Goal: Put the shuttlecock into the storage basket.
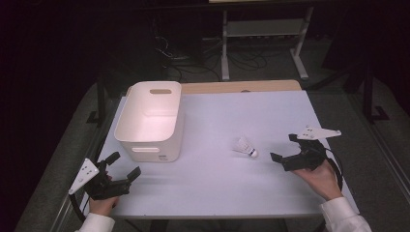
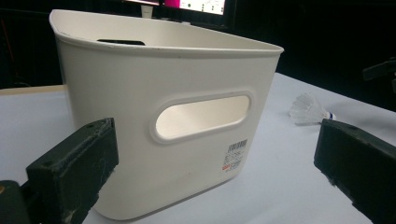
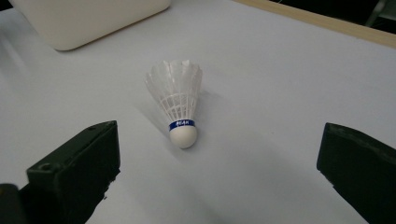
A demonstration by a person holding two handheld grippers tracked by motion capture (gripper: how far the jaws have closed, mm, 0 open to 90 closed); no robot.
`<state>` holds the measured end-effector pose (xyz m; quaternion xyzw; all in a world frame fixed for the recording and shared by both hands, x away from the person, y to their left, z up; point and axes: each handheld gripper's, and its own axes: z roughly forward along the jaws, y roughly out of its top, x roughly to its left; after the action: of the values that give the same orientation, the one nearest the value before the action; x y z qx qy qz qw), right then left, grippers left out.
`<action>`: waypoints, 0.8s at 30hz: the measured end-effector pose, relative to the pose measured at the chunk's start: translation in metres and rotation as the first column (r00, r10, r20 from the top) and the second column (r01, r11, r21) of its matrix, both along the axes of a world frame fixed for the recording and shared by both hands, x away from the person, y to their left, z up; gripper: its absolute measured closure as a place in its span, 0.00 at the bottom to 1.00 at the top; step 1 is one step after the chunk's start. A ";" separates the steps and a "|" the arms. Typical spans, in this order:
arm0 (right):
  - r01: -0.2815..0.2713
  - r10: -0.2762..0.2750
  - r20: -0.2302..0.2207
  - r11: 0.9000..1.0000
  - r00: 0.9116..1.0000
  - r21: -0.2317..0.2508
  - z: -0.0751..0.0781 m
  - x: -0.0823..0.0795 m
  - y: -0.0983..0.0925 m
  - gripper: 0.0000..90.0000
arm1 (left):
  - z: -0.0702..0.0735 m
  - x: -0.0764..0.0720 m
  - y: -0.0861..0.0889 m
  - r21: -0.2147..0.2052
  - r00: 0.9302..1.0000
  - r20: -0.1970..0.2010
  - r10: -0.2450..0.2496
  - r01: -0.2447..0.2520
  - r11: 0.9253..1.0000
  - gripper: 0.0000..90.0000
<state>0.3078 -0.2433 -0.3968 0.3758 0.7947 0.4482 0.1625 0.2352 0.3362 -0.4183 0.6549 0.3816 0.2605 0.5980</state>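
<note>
1. The table [image 1: 232, 183] in front of you has a pale, flat top with a wooden strip along its far edge, and it carries everything below.
2. The white bin [image 1: 150, 121] stands upright on the left half of the table, open at the top. It has a slot handle in its near wall and another in its far wall. In your left gripper view the bin [image 2: 163, 116] looms close, with a small barcode label low on the near wall, right of the slot.
3. Your left gripper [image 1: 124, 166] sits at the near left corner of the table, just in front of the bin and apart from it. Its jaws are spread wide with nothing between them, pointing towards the bin's near wall.
4. Your right gripper [image 1: 285, 147] rests low at the right side of the table, held in your right hand [image 1: 319, 180]. Its jaws are also spread wide and hold nothing.
5. The shuttlecock [image 1: 245, 146] lies on the bare table right of centre, well apart from the bin and just beside your right gripper's jaw tips. In your right gripper view the shuttlecock [image 3: 180, 105] lies ahead of the jaws and between their lines, untouched, white cork towards you, feathered skirt pointing away, a blue band above the cork.
</note>
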 end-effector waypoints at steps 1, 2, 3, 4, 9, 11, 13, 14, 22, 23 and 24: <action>-0.004 0.004 -0.001 1.000 1.000 -0.002 0.000 0.001 0.001 0.00 | 0.000 0.000 0.000 0.001 1.000 -0.001 0.001 -0.001 1.000 0.00; -0.009 0.009 -0.011 1.000 1.000 -0.009 0.000 0.003 0.002 0.00 | 0.000 0.000 0.000 0.001 1.000 -0.001 0.001 -0.001 1.000 0.00; -0.009 0.009 -0.011 1.000 1.000 -0.009 0.000 0.003 0.002 0.00 | 0.000 0.000 0.000 0.001 1.000 -0.001 0.001 -0.001 1.000 0.00; -0.012 0.011 -0.017 1.000 1.000 -0.012 0.000 0.004 0.003 0.00 | 0.000 0.000 0.000 0.001 1.000 0.000 0.001 -0.001 1.000 0.00; -0.033 0.032 -0.036 0.999 0.999 -0.034 0.001 0.011 0.011 0.00 | 0.000 0.000 0.000 0.001 1.000 -0.001 0.000 0.000 1.000 0.00; -0.042 0.040 -0.037 0.998 0.999 -0.040 0.001 0.012 0.013 0.00 | 0.000 0.000 0.000 0.002 1.000 -0.001 0.000 0.001 1.000 0.00; -0.062 0.059 -0.050 0.996 0.997 -0.059 0.003 0.016 0.020 0.00 | 0.000 0.000 0.000 0.002 1.000 -0.001 -0.001 0.001 1.000 0.00; -0.068 0.065 -0.050 0.995 0.997 -0.066 0.003 0.018 0.021 0.00 | 0.000 0.000 0.000 0.001 1.000 0.000 -0.001 0.001 1.000 0.00; -0.102 0.093 -0.093 0.991 0.991 -0.092 0.003 0.028 0.033 0.00 | 0.000 0.000 -0.001 -0.007 1.000 0.001 -0.002 0.002 1.000 0.00; -0.102 0.093 -0.093 0.991 0.991 -0.092 0.003 0.028 0.033 0.00 | 0.000 0.000 -0.001 -0.007 1.000 0.002 -0.003 0.003 1.000 0.00; -0.108 0.099 -0.096 0.989 0.990 -0.100 0.002 0.029 0.036 0.00 | 0.000 0.000 -0.001 -0.008 1.000 0.002 -0.003 0.003 1.000 0.00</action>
<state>0.3370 -0.2075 -0.3947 0.3449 0.8422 0.3959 0.1221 0.2348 0.3356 -0.4180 0.6530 0.3809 0.2587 0.6014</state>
